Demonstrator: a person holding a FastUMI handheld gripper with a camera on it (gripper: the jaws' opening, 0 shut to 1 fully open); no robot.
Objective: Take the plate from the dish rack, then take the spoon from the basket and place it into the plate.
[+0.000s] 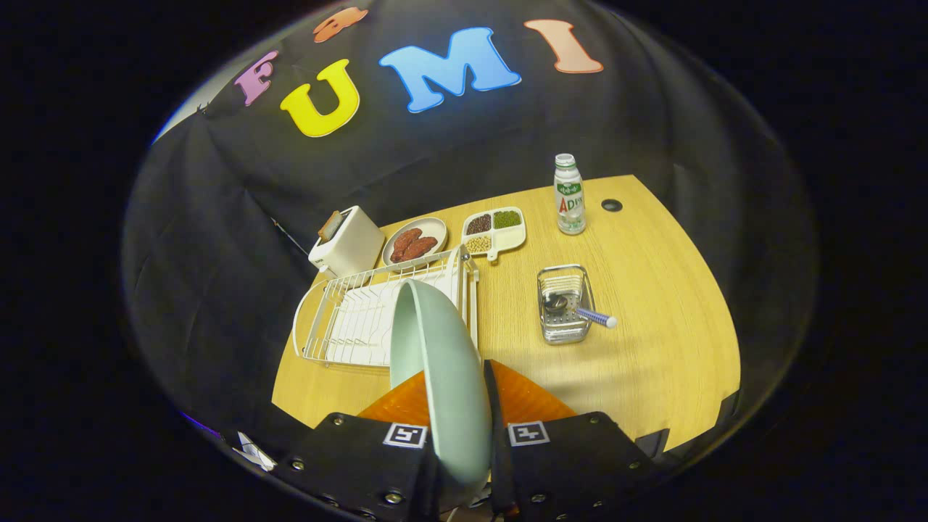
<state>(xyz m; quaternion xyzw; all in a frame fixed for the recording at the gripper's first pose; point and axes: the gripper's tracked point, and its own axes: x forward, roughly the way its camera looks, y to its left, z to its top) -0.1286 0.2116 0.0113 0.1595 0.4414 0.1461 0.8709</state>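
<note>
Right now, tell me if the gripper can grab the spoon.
Probably not yet. The gripper is shut on the plate, held on edge between its fingers. The spoon lies unobstructed in the basket beyond, but the plate must go down first.

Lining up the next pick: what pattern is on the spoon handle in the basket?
Blue-and-white check with a white tip, on the spoon in the basket; gripper view.
</note>
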